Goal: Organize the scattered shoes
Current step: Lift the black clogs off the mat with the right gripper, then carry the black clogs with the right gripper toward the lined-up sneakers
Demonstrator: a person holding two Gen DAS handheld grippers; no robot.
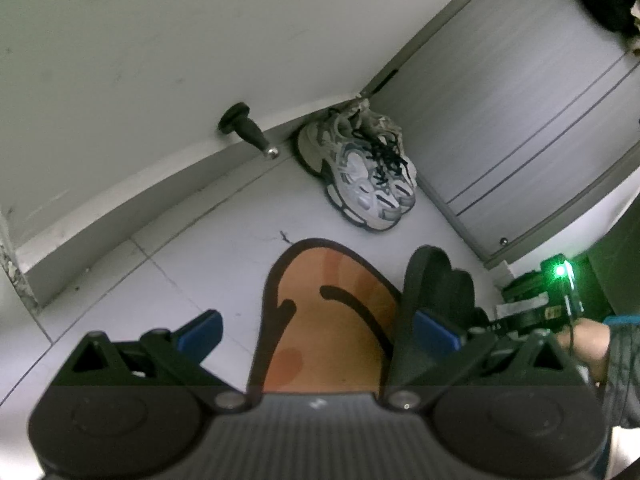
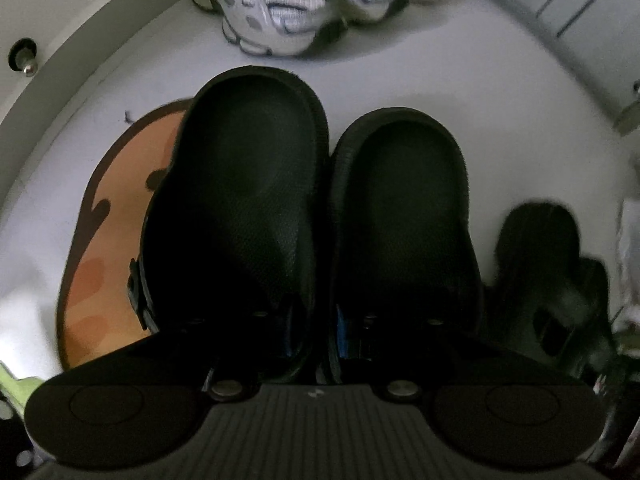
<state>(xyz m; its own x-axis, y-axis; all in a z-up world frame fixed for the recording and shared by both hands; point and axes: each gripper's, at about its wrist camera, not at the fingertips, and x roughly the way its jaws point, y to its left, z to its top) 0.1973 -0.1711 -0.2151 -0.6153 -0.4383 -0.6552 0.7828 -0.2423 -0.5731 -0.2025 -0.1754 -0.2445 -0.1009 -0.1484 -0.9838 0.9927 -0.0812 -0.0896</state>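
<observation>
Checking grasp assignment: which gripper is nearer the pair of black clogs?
Right. The right gripper is shut on the pair of black clogs, jaws pinching their adjoining inner walls. The left gripper hangs open over the orange mat, the clogs beside its right jaw.

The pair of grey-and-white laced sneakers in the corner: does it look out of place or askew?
Somewhat. The grey-and-white laced sneakers stand together in the corner, but one leans onto the other, and the black laces lie loose across both. No damage is visible.
</observation>
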